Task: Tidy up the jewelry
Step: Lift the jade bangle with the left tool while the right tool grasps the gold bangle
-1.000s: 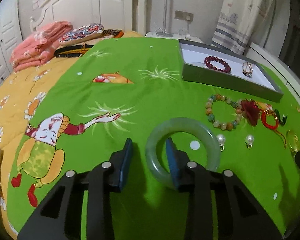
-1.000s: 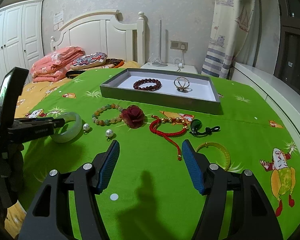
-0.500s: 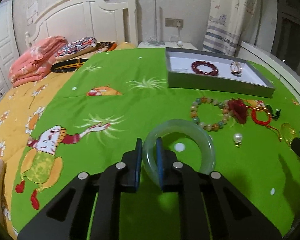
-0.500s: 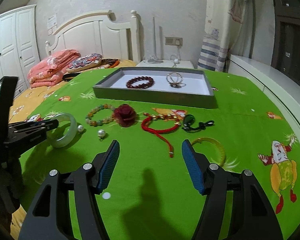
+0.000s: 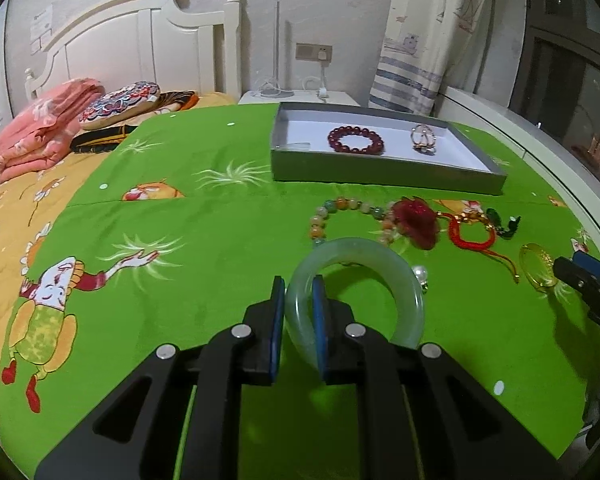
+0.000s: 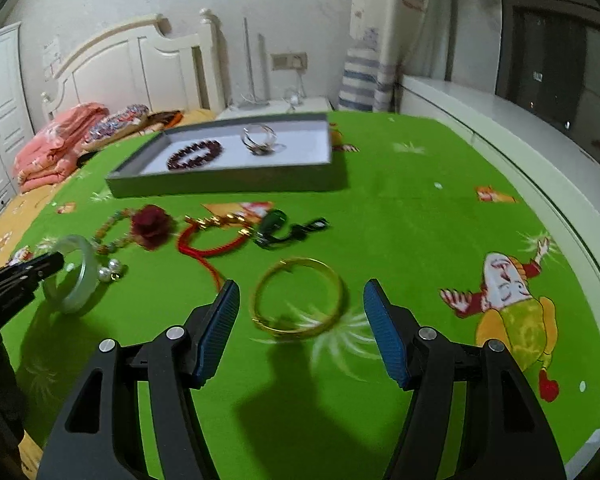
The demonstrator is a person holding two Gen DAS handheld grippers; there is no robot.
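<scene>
Leftmost, my left claw [image 5: 297, 312] points steeply down, clamped on the jade bangle's [image 5: 404, 280] rim, pearl earrings [image 6: 111, 270] just beside it. Beads, rose and red cord crowd my twelve o'clock before the grey tray [image 6: 227, 182]. Rightward, my right claw [image 6: 300, 300] gapes, tilted down, straddling the gold bangle [image 6: 297, 300] untouched.

Left fingers [image 5: 297, 322] closed onto jade bangle [image 5: 400, 276] rim. Gold bangle [image 6: 297, 296] now between right fingers [image 6: 384, 336], untouched.
</scene>
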